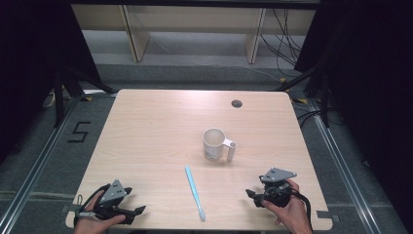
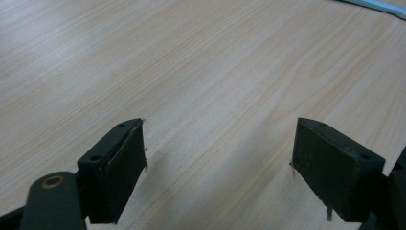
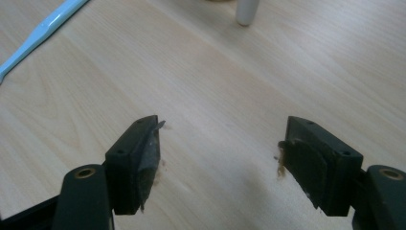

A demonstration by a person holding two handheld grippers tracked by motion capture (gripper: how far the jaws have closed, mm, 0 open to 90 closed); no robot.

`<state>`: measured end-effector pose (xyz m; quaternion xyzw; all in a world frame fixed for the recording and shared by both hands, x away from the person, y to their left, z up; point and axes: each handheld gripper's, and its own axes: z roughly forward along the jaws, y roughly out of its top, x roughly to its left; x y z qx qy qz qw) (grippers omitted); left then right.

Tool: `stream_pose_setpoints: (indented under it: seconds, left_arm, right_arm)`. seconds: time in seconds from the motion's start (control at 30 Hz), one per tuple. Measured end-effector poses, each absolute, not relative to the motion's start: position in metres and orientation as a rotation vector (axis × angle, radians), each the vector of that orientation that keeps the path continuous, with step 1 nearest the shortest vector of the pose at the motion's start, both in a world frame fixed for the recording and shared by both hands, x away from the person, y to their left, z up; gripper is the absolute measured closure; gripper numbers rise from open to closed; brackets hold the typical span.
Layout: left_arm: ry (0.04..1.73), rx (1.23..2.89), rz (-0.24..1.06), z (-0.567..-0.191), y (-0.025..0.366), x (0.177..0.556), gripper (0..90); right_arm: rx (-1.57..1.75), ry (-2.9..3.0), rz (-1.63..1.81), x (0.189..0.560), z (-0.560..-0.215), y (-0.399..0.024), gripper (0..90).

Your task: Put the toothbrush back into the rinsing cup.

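Note:
A white mug (image 1: 213, 144) stands upright near the middle of the wooden table (image 1: 146, 126), its handle (image 1: 231, 150) turned to the right. In front of it a light blue toothbrush (image 1: 194, 191) lies flat, pointing toward the near edge. My left gripper (image 1: 136, 200) rests low at the near left corner, open with bare wood between its jaws (image 2: 218, 139); the toothbrush (image 2: 378, 5) shows far off. My right gripper (image 1: 254, 186) sits at the near right, open and empty (image 3: 220, 132), with the toothbrush (image 3: 43, 28) ahead on its left and the mug handle (image 3: 247, 12) ahead.
A round cable hole (image 1: 236, 103) sits near the table's far edge. Pale shelving (image 1: 195, 29) and dangling cables (image 1: 287, 44) stand beyond the table. A "5" mark (image 1: 79, 131) is on the floor at the left.

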<state>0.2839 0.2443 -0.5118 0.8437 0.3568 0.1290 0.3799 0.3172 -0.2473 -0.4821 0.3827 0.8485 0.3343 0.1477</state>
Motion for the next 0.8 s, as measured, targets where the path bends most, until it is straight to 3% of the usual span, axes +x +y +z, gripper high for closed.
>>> stream_pose_setpoints:
  seconds: [0.8]
  left_arm:
    - [0.921, 2.155, 0.342, -0.512, 0.246, 0.283, 18.2]
  right_arm:
    - [0.816, 2.560, 1.056, 0.326, -0.469, -0.206, 46.9]
